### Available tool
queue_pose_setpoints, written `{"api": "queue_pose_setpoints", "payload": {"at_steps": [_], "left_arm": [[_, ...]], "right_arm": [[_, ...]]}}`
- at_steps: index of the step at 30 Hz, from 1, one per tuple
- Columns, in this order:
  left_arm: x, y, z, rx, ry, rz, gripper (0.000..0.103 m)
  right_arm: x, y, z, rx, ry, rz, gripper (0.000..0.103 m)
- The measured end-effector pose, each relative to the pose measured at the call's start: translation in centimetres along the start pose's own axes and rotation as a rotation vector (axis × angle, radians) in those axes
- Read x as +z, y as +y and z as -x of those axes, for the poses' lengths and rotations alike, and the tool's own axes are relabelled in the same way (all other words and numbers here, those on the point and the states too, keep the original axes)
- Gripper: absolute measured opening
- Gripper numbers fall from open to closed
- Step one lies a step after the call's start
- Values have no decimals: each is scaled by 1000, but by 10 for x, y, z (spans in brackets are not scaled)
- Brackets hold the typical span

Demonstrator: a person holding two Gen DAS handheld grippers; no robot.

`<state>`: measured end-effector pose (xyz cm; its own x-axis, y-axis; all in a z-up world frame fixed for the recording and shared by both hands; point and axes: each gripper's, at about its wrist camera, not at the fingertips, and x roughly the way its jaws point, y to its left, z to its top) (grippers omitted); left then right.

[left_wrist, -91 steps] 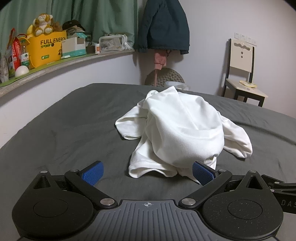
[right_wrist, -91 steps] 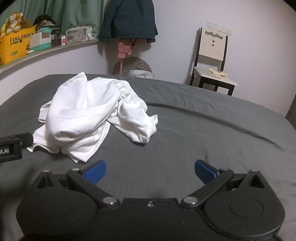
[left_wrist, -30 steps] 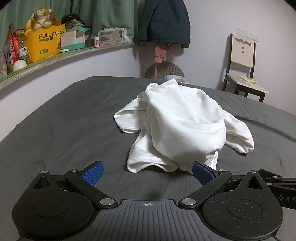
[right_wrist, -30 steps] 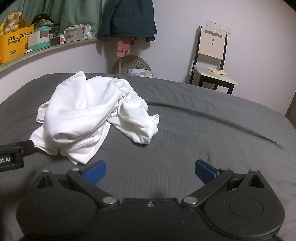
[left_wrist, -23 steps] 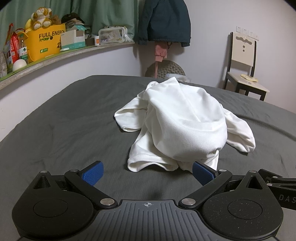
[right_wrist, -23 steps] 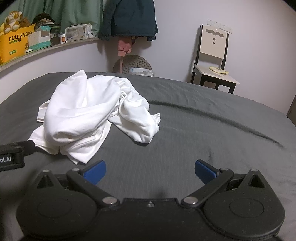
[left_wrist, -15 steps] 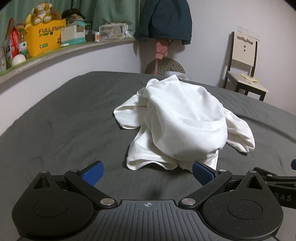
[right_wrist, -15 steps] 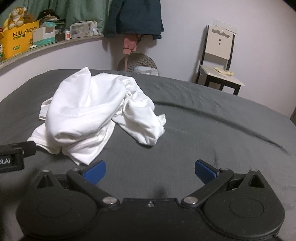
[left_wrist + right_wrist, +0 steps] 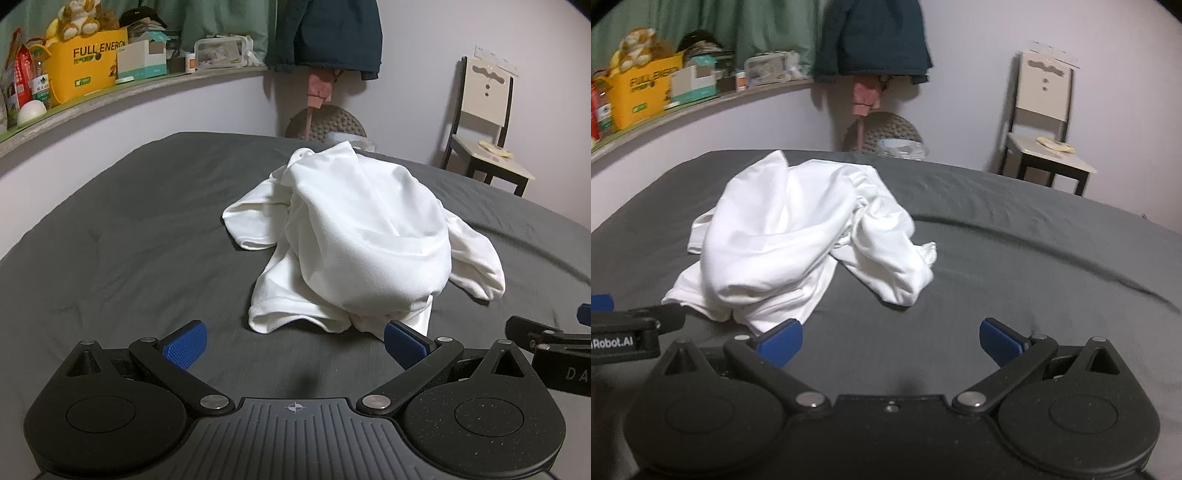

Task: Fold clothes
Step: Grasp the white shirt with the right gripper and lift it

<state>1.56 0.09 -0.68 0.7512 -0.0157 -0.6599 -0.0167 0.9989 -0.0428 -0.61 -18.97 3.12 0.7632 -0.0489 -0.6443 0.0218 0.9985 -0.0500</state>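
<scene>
A white garment (image 9: 362, 236) lies crumpled in a heap on the dark grey bed (image 9: 129, 229), one sleeve trailing left and another right. My left gripper (image 9: 293, 341) stands open just short of the heap's near hem, nothing between its blue pads. In the right wrist view the same white garment (image 9: 790, 236) lies ahead and to the left. My right gripper (image 9: 891, 341) is open over bare bedcover, its left pad close to the hem. Each view catches part of the other gripper at its edge.
A curved shelf (image 9: 129, 88) along the left wall carries a yellow box, a plush toy and cartons. A dark jacket (image 9: 325, 33) hangs on the far wall above a round grey cushion. A chair (image 9: 487, 122) stands at the back right beyond the bed.
Both grippers have crept forward toward the garment, so it looks larger and nearer. The right view has shifted right to left across the heap. Both stay open.
</scene>
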Motion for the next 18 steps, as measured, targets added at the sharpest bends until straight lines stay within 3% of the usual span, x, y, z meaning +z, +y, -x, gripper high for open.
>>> {"api": "queue_pose_setpoints", "payload": {"at_steps": [6, 11, 14, 18], "left_arm": [[1, 7, -5, 11, 20, 34, 103], [1, 11, 1, 6, -34, 45, 100], [2, 12, -4, 32, -38, 31, 97], [2, 15, -10, 11, -32, 49, 96]], "right_arm": [[8, 7, -6, 63, -14, 23, 101], [25, 11, -24, 145, 16, -31, 61], [38, 21, -41, 185, 20, -56, 62], [52, 32, -73, 203, 58, -100, 63]]}}
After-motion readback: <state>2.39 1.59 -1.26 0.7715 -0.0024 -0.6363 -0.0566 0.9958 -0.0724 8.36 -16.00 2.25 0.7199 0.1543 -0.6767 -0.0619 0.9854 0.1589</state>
